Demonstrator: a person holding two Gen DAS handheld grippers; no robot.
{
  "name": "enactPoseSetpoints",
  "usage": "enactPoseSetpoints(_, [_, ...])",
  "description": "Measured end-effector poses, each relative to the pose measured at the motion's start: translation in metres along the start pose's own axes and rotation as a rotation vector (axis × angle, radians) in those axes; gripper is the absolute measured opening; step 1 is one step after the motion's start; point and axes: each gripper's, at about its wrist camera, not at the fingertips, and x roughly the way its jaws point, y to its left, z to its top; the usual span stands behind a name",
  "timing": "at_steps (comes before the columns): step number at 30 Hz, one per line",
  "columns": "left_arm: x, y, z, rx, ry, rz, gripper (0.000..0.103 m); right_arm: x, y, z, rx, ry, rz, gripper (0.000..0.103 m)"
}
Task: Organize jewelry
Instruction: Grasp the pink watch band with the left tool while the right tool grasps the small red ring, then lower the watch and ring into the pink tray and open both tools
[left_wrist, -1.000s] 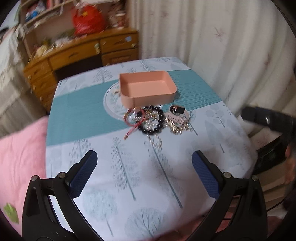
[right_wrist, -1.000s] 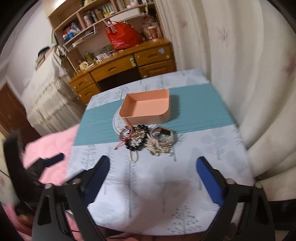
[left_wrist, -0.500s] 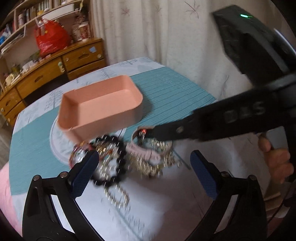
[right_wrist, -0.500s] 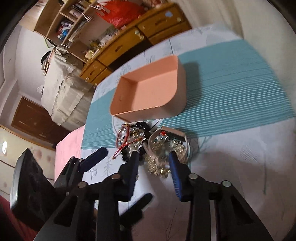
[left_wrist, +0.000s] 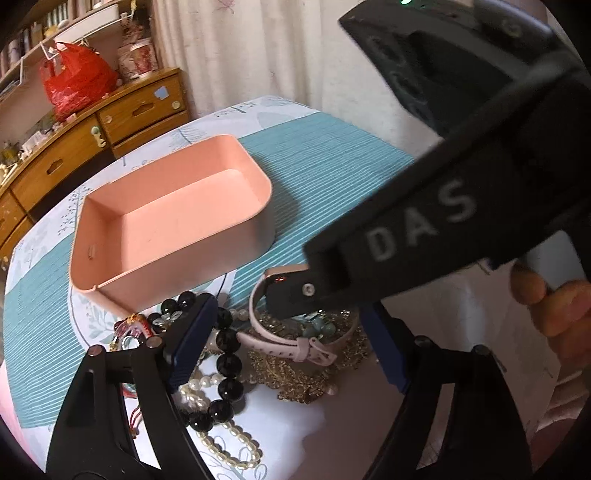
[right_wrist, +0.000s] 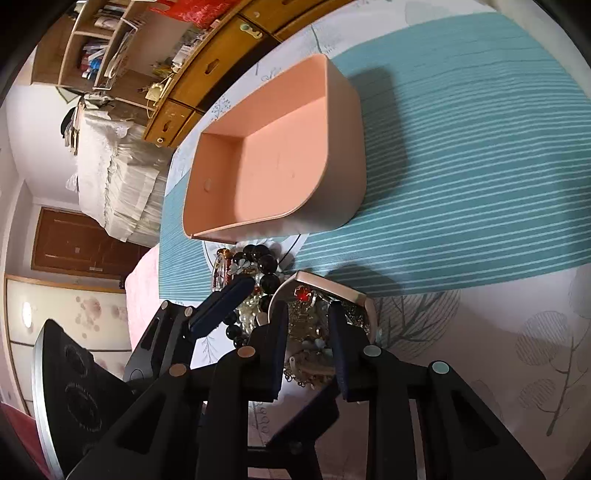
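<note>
R gripper (right_wrist: 308, 347) jaws just narrowed, straddling gold chains (right_wrist: 314, 328) inside pink watch (right_wrist: 332, 288); contact unclear. L gripper (left_wrist: 284, 343) jaws closing but apart over the heap. Tray (right_wrist: 280, 221) lies just beyond.

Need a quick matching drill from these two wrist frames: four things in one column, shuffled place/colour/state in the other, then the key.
Things:
1. tray
2. bead bracelet
3. pink watch
4. red bag

Descriptions:
A. lying over the gold chains, strap buckled
B. on the wooden dresser in the background
C. empty, on the teal stripe of the tablecloth
D. glossy black, beside a pearl strand

Pairs: 1-C, 2-D, 3-A, 4-B
</note>
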Motion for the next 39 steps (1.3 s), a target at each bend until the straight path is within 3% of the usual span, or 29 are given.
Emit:
enactPoseSetpoints(5, [0.012,-0.002,0.002,0.02,0.027,-0.05,0.065,0.019,-0.002,0.012,0.066,0.017,0.028,0.022])
enactPoseSetpoints(9, [0.023,0.002,0.004,0.02,0.047,-0.06,0.056,0.033,-0.005,0.019,0.091,0.026,0.066,0.006])
enactPoseSetpoints(13, [0.03,0.009,0.007,0.005,0.04,-0.054,0.047,0.045,-0.002,0.028,0.083,0.033,0.107,0.004])
enactPoseSetpoints(21, [0.029,0.021,0.009,-0.046,0.038,-0.059,0.039,0.055,0.009,0.046,0.112,0.005,0.209,0.004])
enactPoseSetpoints(29, [0.013,0.026,0.008,-0.066,0.01,-0.04,0.039,0.029,0.035,0.061,0.111,-0.053,0.239,0.004])
enactPoseSetpoints(32, [-0.006,0.02,0.002,-0.076,-0.013,-0.04,0.039,0.012,0.044,0.068,0.099,-0.09,0.235,0.004])
enactPoseSetpoints(39, [-0.047,0.031,0.021,-0.112,-0.028,-0.06,0.039,-0.039,0.088,0.098,0.004,-0.169,0.205,0.004])
